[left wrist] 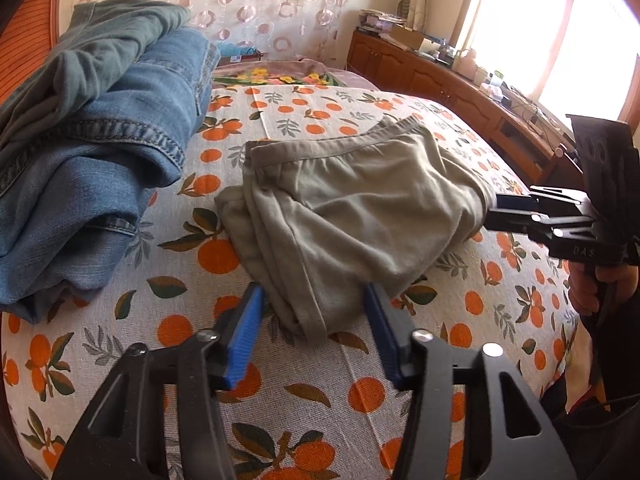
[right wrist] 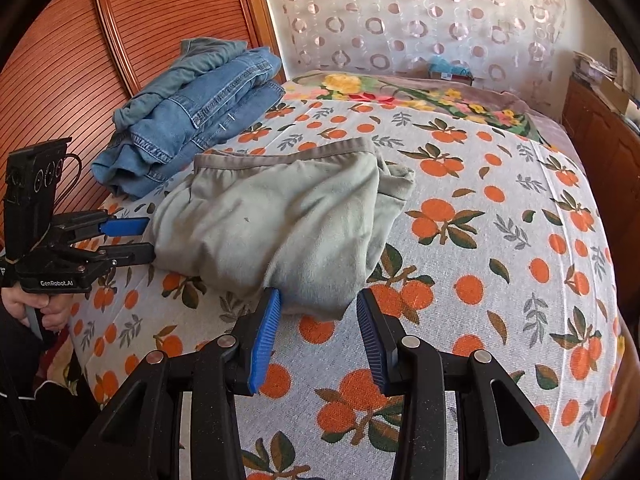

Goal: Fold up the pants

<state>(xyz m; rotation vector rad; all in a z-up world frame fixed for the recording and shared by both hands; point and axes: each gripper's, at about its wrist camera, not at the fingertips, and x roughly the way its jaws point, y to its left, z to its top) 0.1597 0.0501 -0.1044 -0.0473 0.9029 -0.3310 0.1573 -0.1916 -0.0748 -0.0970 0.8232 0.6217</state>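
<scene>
Grey-green pants (left wrist: 352, 208) lie folded into a compact bundle on the orange-print bedspread (left wrist: 280, 392); they also show in the right wrist view (right wrist: 280, 224). My left gripper (left wrist: 314, 320) is open, its blue pads either side of the bundle's near corner, holding nothing. It also appears at the left of the right wrist view (right wrist: 149, 236). My right gripper (right wrist: 316, 316) is open at the bundle's other near corner, empty. In the left wrist view it (left wrist: 494, 210) sits at the bundle's right edge.
A stack of folded blue jeans (left wrist: 100, 160) lies left of the pants, against a wooden headboard (right wrist: 120, 40). A floral blanket (right wrist: 400, 96) lies at the far end of the bed. A wooden cabinet (left wrist: 440, 76) with clutter runs along the window side.
</scene>
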